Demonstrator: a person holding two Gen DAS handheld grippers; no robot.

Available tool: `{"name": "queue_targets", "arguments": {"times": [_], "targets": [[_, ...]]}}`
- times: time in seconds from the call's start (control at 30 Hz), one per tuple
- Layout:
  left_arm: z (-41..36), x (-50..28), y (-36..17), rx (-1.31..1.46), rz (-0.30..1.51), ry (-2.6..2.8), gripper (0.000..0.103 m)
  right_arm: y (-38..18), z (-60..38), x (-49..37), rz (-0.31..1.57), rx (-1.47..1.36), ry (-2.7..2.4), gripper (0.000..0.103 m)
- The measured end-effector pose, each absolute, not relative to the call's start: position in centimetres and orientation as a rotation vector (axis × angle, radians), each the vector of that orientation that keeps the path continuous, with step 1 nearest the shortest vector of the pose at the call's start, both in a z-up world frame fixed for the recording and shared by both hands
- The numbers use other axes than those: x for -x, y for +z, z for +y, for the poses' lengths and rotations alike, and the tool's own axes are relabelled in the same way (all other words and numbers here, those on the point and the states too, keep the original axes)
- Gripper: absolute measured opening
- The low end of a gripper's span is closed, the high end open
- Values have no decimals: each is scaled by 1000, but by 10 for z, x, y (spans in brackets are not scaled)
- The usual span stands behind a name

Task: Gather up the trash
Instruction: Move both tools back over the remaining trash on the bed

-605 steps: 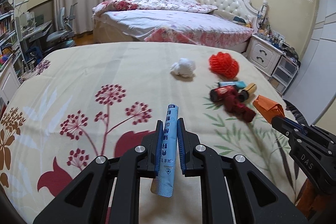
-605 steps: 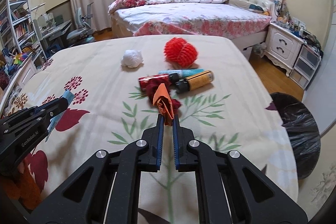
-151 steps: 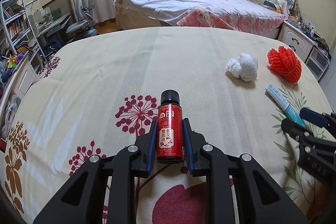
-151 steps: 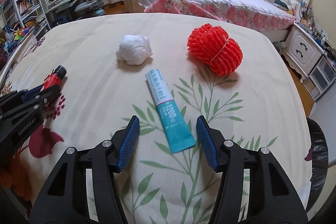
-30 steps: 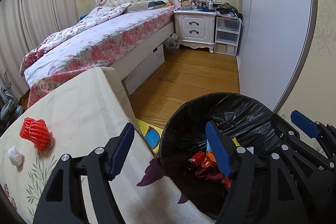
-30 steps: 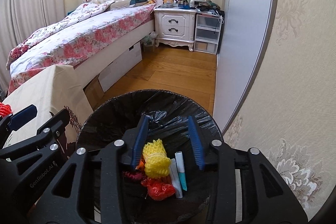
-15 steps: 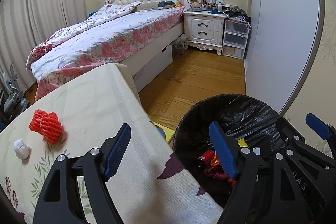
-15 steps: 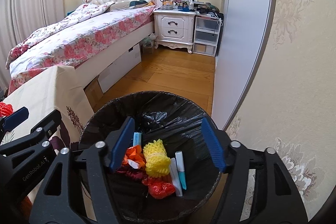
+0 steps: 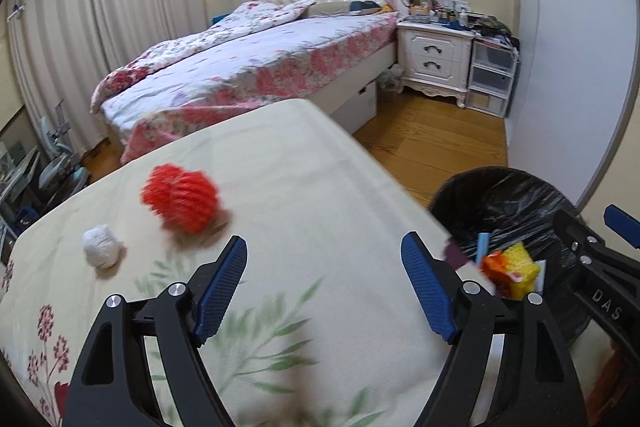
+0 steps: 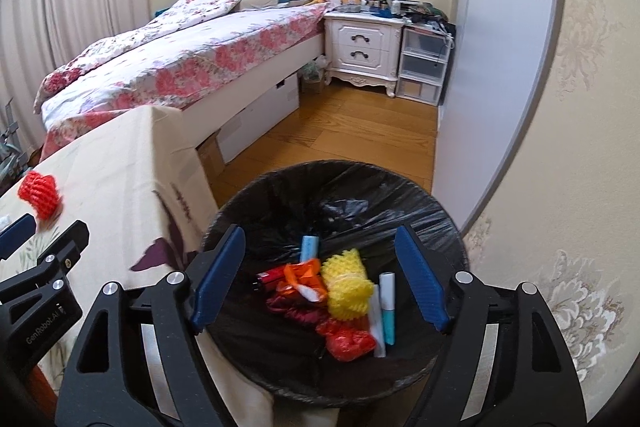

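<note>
Two pieces of trash lie on the floral tablecloth [image 9: 320,163]: a red foam net [image 9: 181,201] and, to its left, a white crumpled ball [image 9: 101,246]. Left gripper [image 9: 324,287] and right gripper [image 10: 318,281] jaws are opening, empty, the right over the black-lined bin [image 10: 340,187].

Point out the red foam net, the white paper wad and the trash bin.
red foam net [image 9: 180,203], left wrist view, middle of its ribbed mesh
white paper wad [image 9: 102,246], left wrist view, centre of the ball
trash bin [image 10: 340,169], right wrist view, far rim of the black liner
</note>
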State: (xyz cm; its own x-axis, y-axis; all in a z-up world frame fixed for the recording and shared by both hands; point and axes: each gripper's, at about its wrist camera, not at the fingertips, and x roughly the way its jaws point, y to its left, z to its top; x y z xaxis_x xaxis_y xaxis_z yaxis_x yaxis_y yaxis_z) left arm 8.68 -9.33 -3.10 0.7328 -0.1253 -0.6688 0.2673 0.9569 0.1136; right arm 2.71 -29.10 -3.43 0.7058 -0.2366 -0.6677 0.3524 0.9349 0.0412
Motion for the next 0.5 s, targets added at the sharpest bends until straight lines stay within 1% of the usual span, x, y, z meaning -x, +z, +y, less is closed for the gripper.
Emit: {"name": "queue_targets", "arguments": {"times": [0.5], "targets": [[24,-91,-33,-108,772,25,77,-29,-174,-52,761,-72,-45,76]]}}
